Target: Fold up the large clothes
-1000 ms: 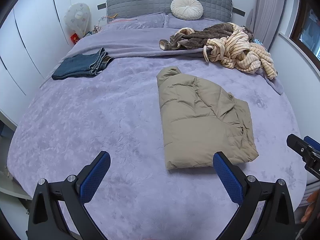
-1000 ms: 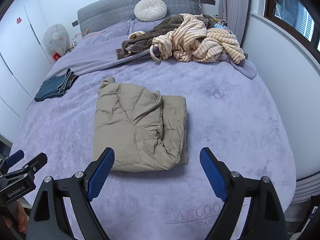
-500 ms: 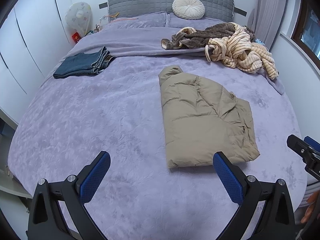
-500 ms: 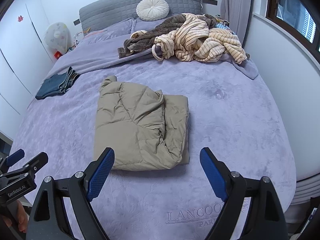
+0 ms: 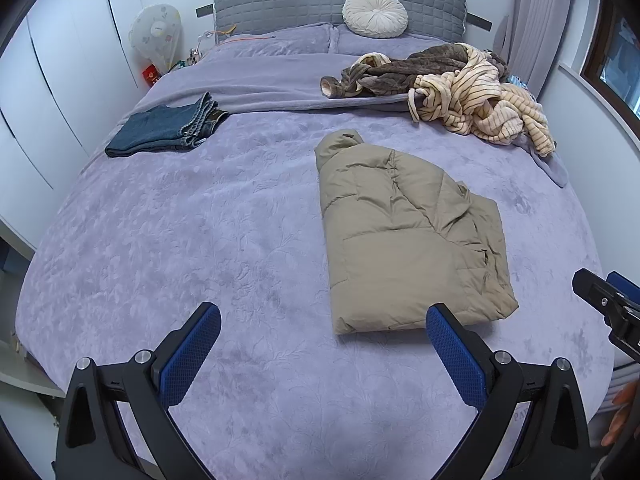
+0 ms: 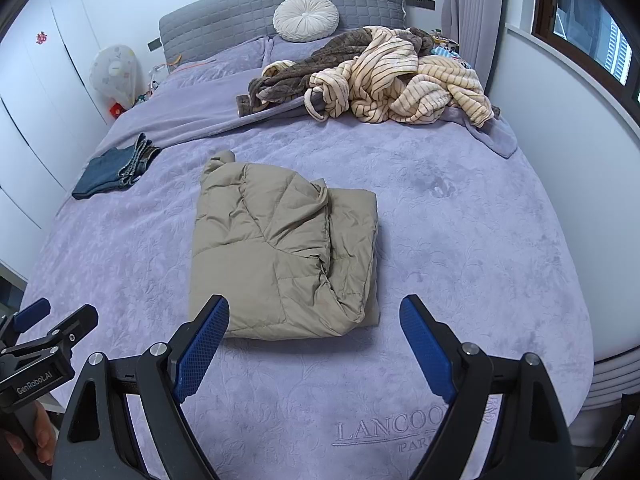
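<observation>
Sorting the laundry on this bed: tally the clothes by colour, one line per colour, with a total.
Khaki: 1, the folded puffer jacket.
Blue denim: 1, the folded jeans.
Brown: 1, the crumpled fleece garment.
Cream with stripes: 1 heap, the striped fleece; I cannot tell whether it is one piece or more.
Total: 4, counting the striped heap as one.

Both wrist views look from above the bed's (image 5: 200, 240) near foot end toward the far headboard (image 5: 340, 4), angled downward. Left view sits further left, right view further right. Both share the folded khaki jacket (image 6: 280, 256) at mid-distance.
</observation>
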`<state>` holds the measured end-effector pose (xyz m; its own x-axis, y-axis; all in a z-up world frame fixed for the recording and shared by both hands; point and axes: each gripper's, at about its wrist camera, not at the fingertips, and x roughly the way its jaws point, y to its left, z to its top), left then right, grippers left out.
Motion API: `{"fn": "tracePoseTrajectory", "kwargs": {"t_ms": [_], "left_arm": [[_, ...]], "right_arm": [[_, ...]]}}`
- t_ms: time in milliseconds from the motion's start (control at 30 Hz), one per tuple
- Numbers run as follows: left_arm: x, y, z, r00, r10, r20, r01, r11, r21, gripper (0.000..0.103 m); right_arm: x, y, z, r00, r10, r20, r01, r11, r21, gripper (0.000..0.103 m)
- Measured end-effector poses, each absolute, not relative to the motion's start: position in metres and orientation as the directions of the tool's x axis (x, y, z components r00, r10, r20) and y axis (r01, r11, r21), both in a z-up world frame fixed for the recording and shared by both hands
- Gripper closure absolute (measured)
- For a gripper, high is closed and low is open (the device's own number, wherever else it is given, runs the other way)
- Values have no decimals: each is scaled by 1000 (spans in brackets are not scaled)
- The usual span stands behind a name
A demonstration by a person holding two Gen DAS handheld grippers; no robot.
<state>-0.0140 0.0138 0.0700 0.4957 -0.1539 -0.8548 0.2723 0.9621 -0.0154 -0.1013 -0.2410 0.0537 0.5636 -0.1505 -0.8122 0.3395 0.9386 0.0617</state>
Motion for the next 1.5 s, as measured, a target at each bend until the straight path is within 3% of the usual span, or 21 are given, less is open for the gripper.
{"fn": "tracePoseTrajectory", "kwargs": {"t_ms": [1500], "left_arm": [[-15,14,68,494,-145,-857,270,963,-7,0]], "right_arm": [[-102,-240,54,562,-150,-813,342,938,63,14]]}}
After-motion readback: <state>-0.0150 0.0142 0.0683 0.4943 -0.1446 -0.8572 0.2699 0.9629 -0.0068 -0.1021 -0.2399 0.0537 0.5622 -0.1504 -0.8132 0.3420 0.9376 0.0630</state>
